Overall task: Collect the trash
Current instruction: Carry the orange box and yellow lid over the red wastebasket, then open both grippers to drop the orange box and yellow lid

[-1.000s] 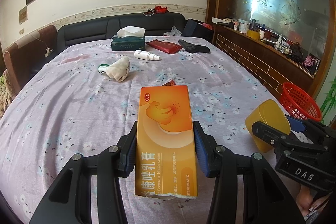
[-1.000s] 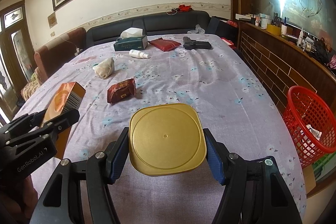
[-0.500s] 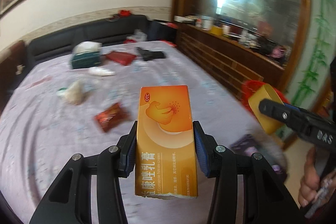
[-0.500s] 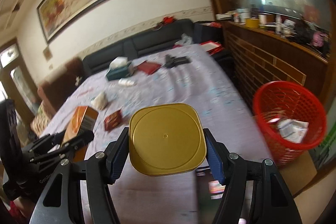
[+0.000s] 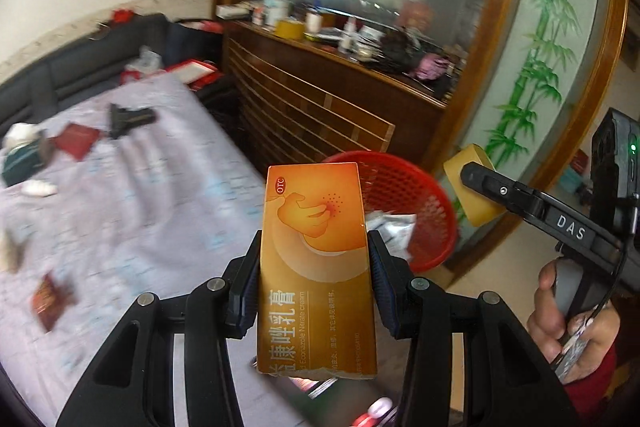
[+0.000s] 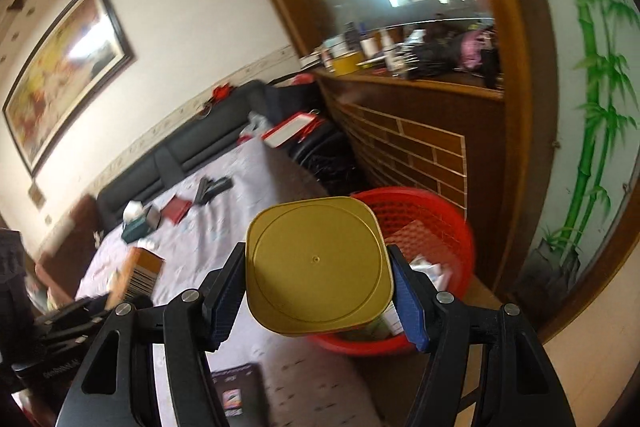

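Observation:
My left gripper [image 5: 314,279] is shut on an orange cream box [image 5: 316,267], held upright between the blue pads. Behind the box stands a red mesh basket [image 5: 404,195] with crumpled paper inside. My right gripper [image 6: 316,283] is shut on a gold square tin [image 6: 316,263], its lid facing the camera. The red basket [image 6: 440,223] sits on the floor just beyond and right of the tin. In the left wrist view the right gripper [image 5: 500,193] and the gold tin [image 5: 474,195] hang to the right of the basket. The orange box [image 6: 138,273] shows at the left in the right wrist view.
A table with a lilac floral cloth [image 5: 132,195] carries a red packet [image 5: 50,301], a red pouch [image 5: 78,143], a black object [image 5: 130,119] and a tissue box [image 6: 136,227]. A wooden cabinet [image 5: 320,107] lines the wall behind the basket. A hand [image 5: 572,331] holds the right gripper.
Both grippers have swung right, off the table and toward the red basket, which now sits right behind the box and the tin. Both grips are unchanged.

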`<state>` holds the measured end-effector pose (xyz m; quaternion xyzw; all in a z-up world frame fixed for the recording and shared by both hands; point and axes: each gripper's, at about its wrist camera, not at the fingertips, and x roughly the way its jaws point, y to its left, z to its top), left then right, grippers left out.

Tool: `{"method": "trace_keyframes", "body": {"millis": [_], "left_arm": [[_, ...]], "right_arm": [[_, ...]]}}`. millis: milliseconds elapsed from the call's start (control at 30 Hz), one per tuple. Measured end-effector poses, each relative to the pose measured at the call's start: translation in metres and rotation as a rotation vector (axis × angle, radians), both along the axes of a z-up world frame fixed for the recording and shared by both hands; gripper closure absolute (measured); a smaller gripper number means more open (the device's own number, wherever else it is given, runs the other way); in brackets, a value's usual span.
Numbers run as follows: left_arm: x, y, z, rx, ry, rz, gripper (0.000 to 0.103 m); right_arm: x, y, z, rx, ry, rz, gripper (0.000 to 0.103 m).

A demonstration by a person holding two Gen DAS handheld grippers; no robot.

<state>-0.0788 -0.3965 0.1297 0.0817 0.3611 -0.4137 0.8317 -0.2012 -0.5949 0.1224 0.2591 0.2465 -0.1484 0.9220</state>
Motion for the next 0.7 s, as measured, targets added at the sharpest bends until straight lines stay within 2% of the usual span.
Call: {"method": "trace_keyframes", "body": {"millis": [100, 300, 367, 400, 433, 700], "left_arm": [[0.006, -0.042, -0.007, 0.014, 0.043, -0.045, 0.057], [0.021, -0.101, -0.026, 0.038, 0.085, -0.084, 0.056], [0.027, -0.114, -0.033, 0.05, 0.094, -0.087, 0.048], [0.031, -0.117, -0.038, 0.059, 0.107, -0.076, 0.041], [0.034, -0.117, -0.039, 0.055, 0.122, -0.066, 0.039], [0.044, -0.086, -0.041, 0.055, 0.159, -0.032, 0.039]], "right_arm": [[-0.006, -0.024, -0.001, 0.019, -0.005, -0.035, 0.032], [-0.001, -0.058, -0.008, 0.046, 0.0, -0.063, 0.032], [0.002, -0.064, -0.01, 0.051, 0.004, -0.066, 0.032], [0.005, -0.067, -0.012, 0.052, 0.009, -0.066, 0.032], [0.008, -0.07, -0.014, 0.056, 0.013, -0.066, 0.032], [0.039, -0.08, -0.035, 0.085, 0.06, -0.029, 0.031]]}}
